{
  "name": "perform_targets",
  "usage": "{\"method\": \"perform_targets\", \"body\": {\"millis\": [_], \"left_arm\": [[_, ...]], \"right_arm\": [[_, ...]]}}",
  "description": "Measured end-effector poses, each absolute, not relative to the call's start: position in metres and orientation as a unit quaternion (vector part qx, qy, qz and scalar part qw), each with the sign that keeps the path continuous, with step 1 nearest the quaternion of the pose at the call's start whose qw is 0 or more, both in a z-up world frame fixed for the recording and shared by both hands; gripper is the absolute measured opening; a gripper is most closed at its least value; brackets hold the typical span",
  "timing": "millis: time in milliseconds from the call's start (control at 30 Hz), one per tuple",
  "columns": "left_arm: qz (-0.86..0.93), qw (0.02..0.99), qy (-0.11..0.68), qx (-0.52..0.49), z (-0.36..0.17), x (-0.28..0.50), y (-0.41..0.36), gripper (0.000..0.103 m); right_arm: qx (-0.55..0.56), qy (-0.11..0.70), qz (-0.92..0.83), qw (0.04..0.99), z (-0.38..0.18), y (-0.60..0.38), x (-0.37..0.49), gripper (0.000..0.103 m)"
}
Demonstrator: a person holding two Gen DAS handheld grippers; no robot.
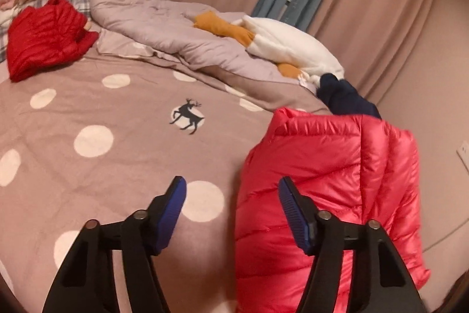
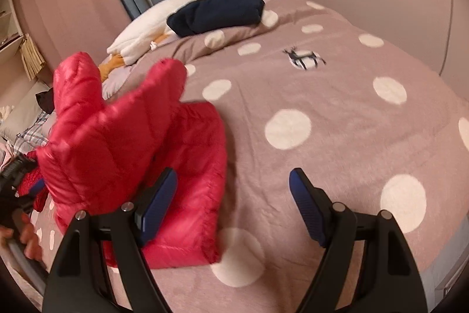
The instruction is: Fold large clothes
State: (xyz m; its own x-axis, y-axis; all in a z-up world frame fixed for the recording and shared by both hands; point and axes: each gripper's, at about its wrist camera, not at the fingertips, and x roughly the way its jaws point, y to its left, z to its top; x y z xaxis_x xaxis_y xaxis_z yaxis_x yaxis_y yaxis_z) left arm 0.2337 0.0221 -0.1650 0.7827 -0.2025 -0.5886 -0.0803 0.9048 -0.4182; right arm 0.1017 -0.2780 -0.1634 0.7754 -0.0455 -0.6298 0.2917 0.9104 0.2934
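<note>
While the pink puffer jacket (image 2: 137, 143) lies bunched and half folded on the dotted bedspread (image 2: 322, 107), we see both claws apart and empty — the left gripper (image 1: 231, 195) beside the jacket's edge, the right gripper (image 2: 233, 189) over bare spread just right of it. We judge the risk is spring-back — the slick, puffy fill looks likely to slip from the pads or unfold, and one raised flap could flop open if we pinch only the outer layer.
</note>
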Motion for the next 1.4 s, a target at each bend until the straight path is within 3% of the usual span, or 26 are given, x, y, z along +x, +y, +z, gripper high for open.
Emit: {"method": "perform_targets", "body": {"millis": [200, 333, 467, 567, 833, 1033, 1233, 1300, 1400], "left_arm": [[-0.005, 0.923, 0.335, -0.190, -0.169, 0.247, 0.034, 0.058], [0.002, 0.921, 0.346, -0.178, -0.176, 0.253, 0.030, 0.058], [0.002, 0.921, 0.348, -0.174, -0.177, 0.252, 0.028, 0.058], [-0.003, 0.922, 0.349, -0.168, -0.177, 0.253, 0.025, 0.058], [-0.037, 0.917, 0.359, -0.167, -0.189, 0.253, -0.002, 0.058], [-0.060, 0.916, 0.353, -0.180, -0.187, 0.248, -0.010, 0.058], [-0.057, 0.926, 0.344, -0.142, -0.187, 0.250, -0.031, 0.058], [-0.061, 0.926, 0.344, -0.143, -0.188, 0.251, -0.035, 0.058], [-0.059, 0.928, 0.343, -0.132, -0.187, 0.251, -0.042, 0.058]], "right_arm": [[0.175, 0.218, -0.027, 0.960, -0.099, -0.246, 0.100, 0.080], [0.167, 0.188, 0.063, 0.966, -0.068, -0.207, 0.135, 0.073], [0.144, 0.236, 0.072, 0.958, -0.091, -0.182, 0.199, 0.025], [0.135, 0.296, 0.027, 0.945, -0.127, -0.189, 0.230, 0.023], [0.178, 0.304, -0.056, 0.934, -0.155, -0.262, 0.206, 0.028], [0.228, 0.348, -0.077, 0.906, -0.190, -0.283, 0.196, 0.027], [0.232, 0.277, -0.037, 0.932, -0.144, -0.271, 0.178, 0.031], [0.214, 0.241, -0.012, 0.947, -0.122, -0.257, 0.171, 0.042], [0.173, 0.234, 0.011, 0.957, -0.117, -0.239, 0.180, 0.042]]}}
